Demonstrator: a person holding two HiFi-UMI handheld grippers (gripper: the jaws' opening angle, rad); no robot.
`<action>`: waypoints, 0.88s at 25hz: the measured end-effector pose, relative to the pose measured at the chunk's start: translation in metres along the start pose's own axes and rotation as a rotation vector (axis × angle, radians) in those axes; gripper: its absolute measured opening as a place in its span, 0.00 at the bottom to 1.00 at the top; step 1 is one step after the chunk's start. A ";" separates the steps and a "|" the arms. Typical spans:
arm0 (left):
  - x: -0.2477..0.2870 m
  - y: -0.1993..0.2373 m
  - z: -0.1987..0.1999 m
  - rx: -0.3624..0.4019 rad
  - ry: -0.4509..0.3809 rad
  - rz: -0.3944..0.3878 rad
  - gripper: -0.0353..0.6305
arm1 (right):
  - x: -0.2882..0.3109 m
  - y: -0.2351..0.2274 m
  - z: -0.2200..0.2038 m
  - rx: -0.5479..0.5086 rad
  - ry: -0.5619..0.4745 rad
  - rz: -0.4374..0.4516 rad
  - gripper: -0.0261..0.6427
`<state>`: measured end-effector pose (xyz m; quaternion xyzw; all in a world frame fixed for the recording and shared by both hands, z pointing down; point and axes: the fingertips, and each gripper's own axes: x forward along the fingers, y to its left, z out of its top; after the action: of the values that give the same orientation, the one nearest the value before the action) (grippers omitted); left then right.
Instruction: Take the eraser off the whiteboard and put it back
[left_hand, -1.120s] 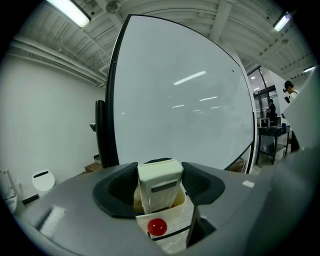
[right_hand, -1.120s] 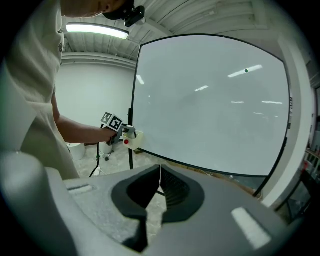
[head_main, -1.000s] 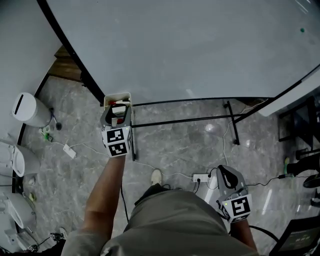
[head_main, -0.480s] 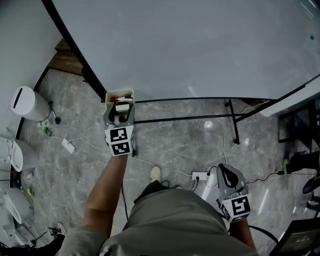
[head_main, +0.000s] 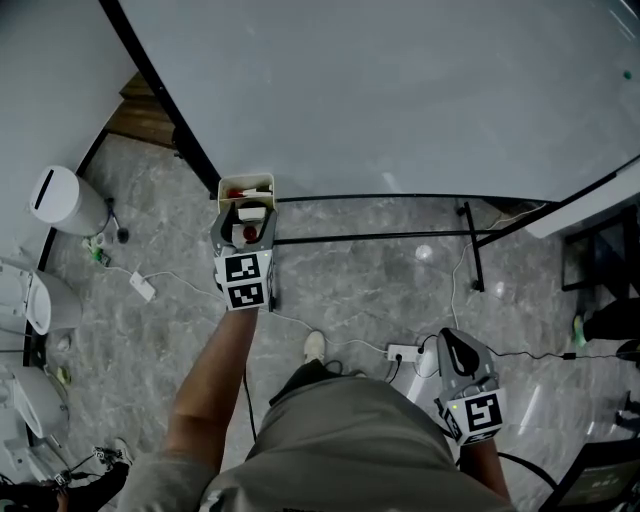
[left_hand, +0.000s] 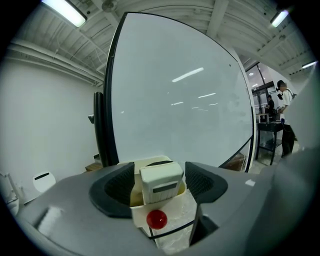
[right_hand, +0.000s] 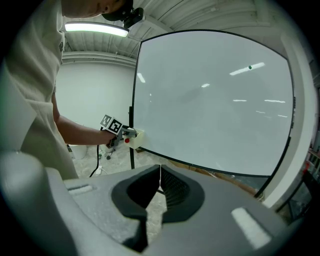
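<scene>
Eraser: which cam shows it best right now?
Left gripper view. The eraser fills the centre, upright in the cream tray, between the opening jaws of the left gripper, pads clear of it. Head view: only a small pale patch at the tray. Right gripper view: tray far off, eraser too small to tell.

Clothing: a light khaki-grey short-sleeved top (head_main: 350, 450); forearms uncovered.
Footwear: one pale shoe (head_main: 313, 348) shows below the top.
Left gripper (head_main: 247, 216): grey moulded shell; black ribbed pads line its fingers (left_hand: 117, 182), which are opening around the white eraser (left_hand: 161, 182) without pressing on it.
Left marker cube (head_main: 241, 282): white, with black square patterns on each face.
Right gripper (head_main: 448, 342): the same grey shell with a black inset on top.
Right marker cube (head_main: 478, 415): white, black square patterns.
</scene>
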<state>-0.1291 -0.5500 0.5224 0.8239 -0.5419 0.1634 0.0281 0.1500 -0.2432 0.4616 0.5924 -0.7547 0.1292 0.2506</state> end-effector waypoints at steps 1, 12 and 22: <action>-0.003 0.000 0.003 0.003 -0.006 0.003 0.55 | -0.002 0.000 0.000 -0.001 0.003 0.001 0.05; -0.086 -0.020 0.052 0.016 -0.095 0.034 0.55 | -0.026 0.001 -0.005 -0.033 -0.125 0.071 0.05; -0.213 -0.106 0.058 -0.035 -0.122 -0.095 0.55 | -0.071 0.005 -0.032 -0.068 -0.192 0.193 0.05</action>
<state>-0.0959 -0.3308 0.4173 0.8564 -0.5058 0.1019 0.0174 0.1651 -0.1670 0.4515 0.5179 -0.8326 0.0699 0.1838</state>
